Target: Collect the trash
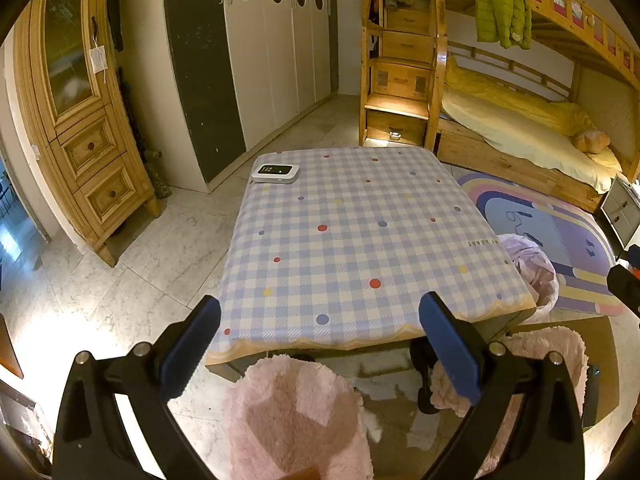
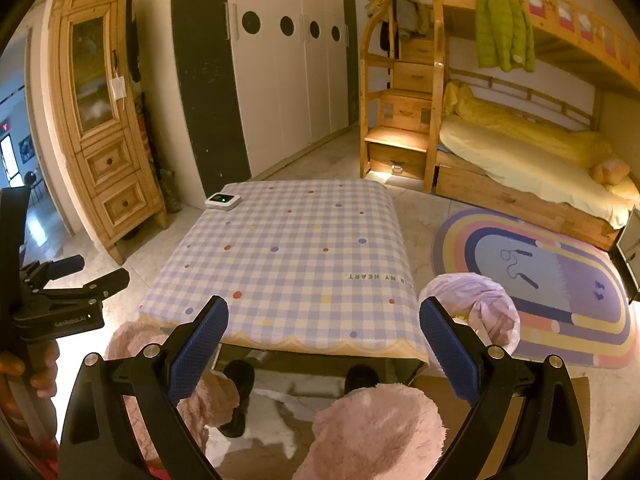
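Fingers of both the left gripper (image 1: 320,344) and right gripper (image 2: 324,348) are spread, empty; the crumpled lilac plastic trash bag (image 2: 476,308) sits right of the checked-cloth worktop (image 2: 288,256), nearer the right gripper.

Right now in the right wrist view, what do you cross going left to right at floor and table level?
Left hand-held gripper → wooden cabinet → white device → table → trash bag → rainbow rug
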Tool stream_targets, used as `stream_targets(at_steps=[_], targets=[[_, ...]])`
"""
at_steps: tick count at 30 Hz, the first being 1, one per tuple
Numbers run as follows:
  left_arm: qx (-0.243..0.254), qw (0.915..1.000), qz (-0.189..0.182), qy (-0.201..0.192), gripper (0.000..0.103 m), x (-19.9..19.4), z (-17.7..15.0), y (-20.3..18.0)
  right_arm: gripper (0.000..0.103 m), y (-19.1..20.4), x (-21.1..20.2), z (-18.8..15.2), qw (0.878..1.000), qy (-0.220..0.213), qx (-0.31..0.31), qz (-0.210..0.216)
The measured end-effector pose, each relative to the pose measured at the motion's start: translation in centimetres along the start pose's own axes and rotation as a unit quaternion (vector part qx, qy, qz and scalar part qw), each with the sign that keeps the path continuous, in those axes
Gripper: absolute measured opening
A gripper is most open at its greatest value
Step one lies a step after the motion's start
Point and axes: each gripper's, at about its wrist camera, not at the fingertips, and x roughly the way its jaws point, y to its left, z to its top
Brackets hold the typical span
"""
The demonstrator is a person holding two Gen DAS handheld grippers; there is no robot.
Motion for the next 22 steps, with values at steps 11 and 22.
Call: stream_targets(at_steps=[11,22], targets=[[0.002,1.0,-0.004,0.0,0.097,0.3,0.3,0.1,0.095,-0.3,-0.1,0.1,1.0,0.0,0.003,0.003],[-0.006,0.9998,-0.018,0.009,0.097,2.3,0.6,0.2,0.095,-4.6,-0.3,-0.9,0.996,-0.037,0.053,-0.069]])
